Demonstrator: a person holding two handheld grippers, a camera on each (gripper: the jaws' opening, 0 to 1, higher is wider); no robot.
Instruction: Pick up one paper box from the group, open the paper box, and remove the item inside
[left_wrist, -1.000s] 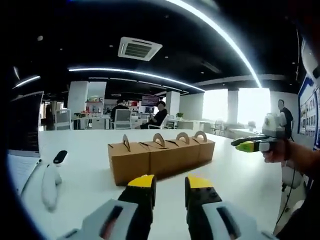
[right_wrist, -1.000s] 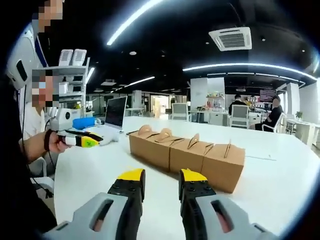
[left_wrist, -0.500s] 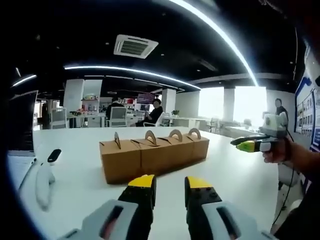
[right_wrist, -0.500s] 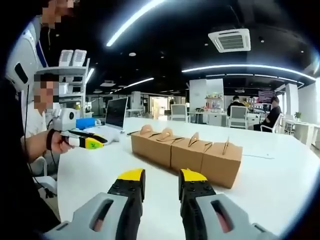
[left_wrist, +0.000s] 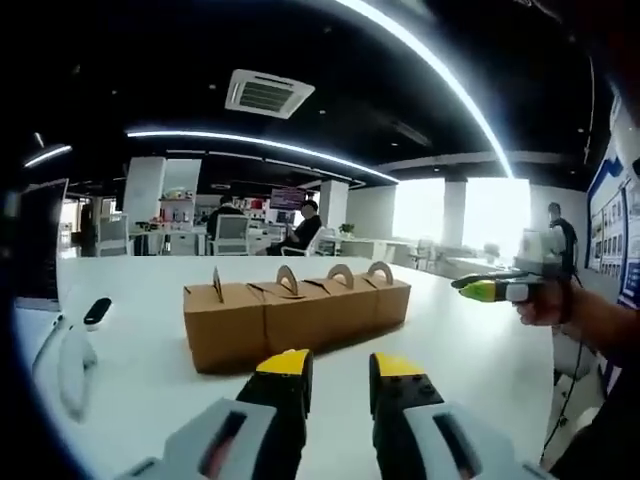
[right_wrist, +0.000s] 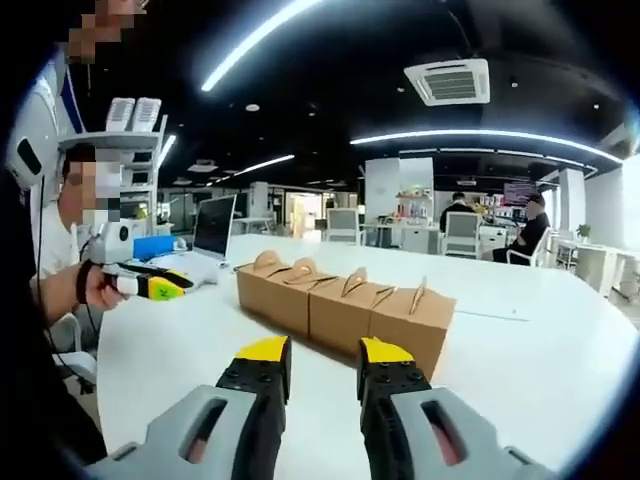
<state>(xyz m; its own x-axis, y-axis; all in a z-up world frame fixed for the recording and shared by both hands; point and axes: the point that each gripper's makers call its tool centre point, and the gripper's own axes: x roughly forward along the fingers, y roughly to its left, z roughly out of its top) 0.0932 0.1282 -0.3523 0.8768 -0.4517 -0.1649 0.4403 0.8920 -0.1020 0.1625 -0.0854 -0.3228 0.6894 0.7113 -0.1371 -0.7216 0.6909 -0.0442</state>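
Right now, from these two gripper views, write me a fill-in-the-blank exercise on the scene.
1. The brown paper boxes standing in a row on the white table number ____.
2. Each box's top ends in an arched ____.
3. The left gripper, yellow-tipped, holds ____.
4. The open laptop sits on the ____.

Missing words: four; handle; nothing; table

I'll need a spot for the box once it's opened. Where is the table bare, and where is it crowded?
The white table is bare between the row of paper boxes and the right tongs, and wide open beyond the end box toward its far edge. It is crowded by the laptop, where the left tongs hover.
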